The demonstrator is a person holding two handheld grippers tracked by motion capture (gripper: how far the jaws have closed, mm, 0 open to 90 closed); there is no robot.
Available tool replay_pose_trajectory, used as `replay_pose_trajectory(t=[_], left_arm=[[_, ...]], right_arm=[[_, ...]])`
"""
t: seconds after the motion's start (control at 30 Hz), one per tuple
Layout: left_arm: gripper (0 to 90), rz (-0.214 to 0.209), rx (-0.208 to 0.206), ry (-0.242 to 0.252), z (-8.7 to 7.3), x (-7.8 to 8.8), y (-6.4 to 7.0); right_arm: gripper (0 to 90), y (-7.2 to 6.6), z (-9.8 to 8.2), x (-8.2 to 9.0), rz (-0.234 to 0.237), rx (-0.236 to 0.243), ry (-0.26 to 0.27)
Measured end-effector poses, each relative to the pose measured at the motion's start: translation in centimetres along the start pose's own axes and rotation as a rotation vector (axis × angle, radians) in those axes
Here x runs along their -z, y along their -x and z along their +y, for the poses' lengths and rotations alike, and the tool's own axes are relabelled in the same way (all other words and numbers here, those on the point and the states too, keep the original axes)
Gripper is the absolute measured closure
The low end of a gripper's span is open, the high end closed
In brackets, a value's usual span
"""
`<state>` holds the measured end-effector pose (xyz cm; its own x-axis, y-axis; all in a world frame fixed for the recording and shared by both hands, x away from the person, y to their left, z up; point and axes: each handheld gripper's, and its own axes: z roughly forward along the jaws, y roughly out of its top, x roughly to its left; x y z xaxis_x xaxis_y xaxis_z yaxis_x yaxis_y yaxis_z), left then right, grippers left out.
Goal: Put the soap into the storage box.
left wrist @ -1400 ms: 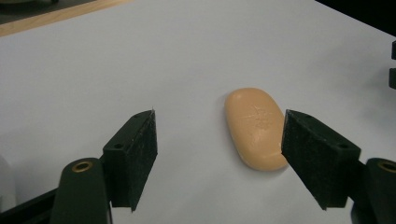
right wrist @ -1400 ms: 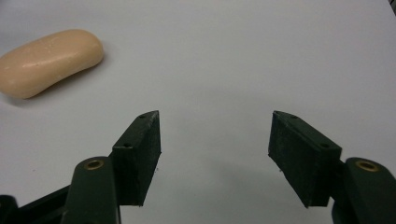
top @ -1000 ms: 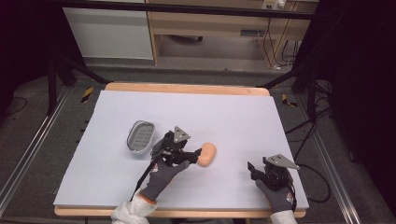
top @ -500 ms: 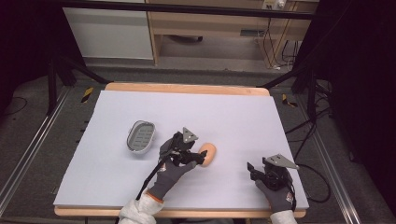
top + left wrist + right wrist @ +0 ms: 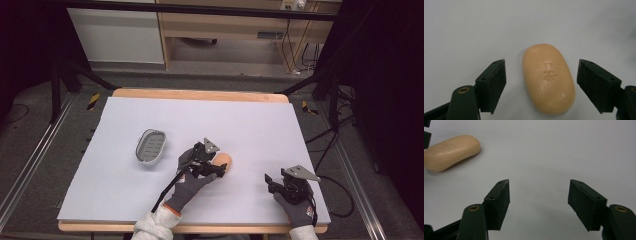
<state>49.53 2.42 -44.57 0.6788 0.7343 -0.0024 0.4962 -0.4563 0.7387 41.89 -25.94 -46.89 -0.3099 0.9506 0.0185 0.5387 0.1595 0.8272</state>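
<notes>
With its jaws spread either side of the soap bar point(image 5: 548, 78) lying near the desk's point(image 5: 260, 125) middle, the left gripper point(image 5: 541, 85) looks set to grasp: next it must close squarely, while the right gripper point(image 5: 539, 202) rests spread-jawed near the front right corner.

Nothing I can actually read from here. The soap bar point(image 5: 548, 78) has some kind of stamped mark pressed into its top face in my left gripper view, but it's worn and cracked, so I can't make out any letters or a brand. No legible labels, numbers or signs that I can see anywhere else.
</notes>
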Motion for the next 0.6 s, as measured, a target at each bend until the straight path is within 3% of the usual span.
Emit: replay_pose_trajectory(t=[0.6], left_arm=[[22.6, -0.010, -0.004, -0.053, 0.2, -2.1, 0.7]], right_arm=[[33.8, 0.0, 0.0, 0.0, 0.006, -0.002, -0.003]])
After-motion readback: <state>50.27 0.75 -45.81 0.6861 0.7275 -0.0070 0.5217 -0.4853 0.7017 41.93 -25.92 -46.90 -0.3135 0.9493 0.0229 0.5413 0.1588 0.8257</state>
